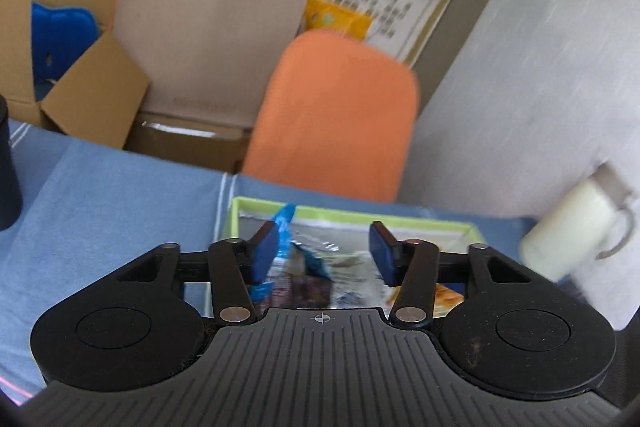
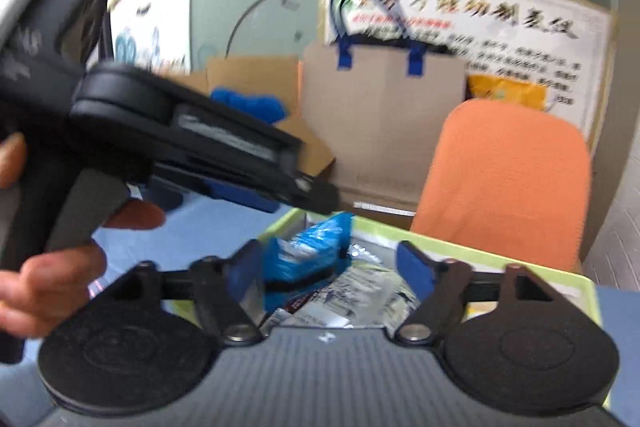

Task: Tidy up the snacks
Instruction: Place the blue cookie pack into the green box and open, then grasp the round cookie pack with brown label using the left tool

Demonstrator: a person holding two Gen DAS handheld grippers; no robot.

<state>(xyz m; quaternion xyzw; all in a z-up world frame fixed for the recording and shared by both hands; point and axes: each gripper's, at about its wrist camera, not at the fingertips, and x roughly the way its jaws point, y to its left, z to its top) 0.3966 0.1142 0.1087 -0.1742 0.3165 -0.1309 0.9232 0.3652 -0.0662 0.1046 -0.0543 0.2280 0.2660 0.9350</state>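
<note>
**Both grippers spread over the green snack tray**

Landmark: the green-rimmed tray [image 1: 352,214] on the blue cloth [image 1: 112,195].

Left wrist view: left gripper [image 1: 323,254] hangs over the tray, jaws apart. A blue snack packet [image 1: 285,223] stands up just beside the left pad; contact unclear, the other pad is well clear, so no pinch. Only this view shows a white mug [image 1: 576,231] to the right of the tray and a dark cylinder [image 1: 7,163] far left of it.

Right wrist view: right gripper [image 2: 332,271] is also over the tray [image 2: 520,259], jaws wide, nothing pinched. The blue packet [image 2: 320,239] sits in the tray by the left pad, with silver and white wrappers [image 2: 360,291] under it. Only this view shows the left gripper's body [image 2: 192,143] from the side, coming in from the left above the tray's near-left corner, and the person's hand [image 2: 52,267] on its grip.

Counts: one tray, one blue packet, several silver wrappers (blurred, uncountable), one orange chair [image 1: 336,115] behind the tray, one brown paper bag [image 1: 208,27] with two blue handles, open cardboard boxes [image 1: 80,79] behind-left of the tray, one mug.
</note>
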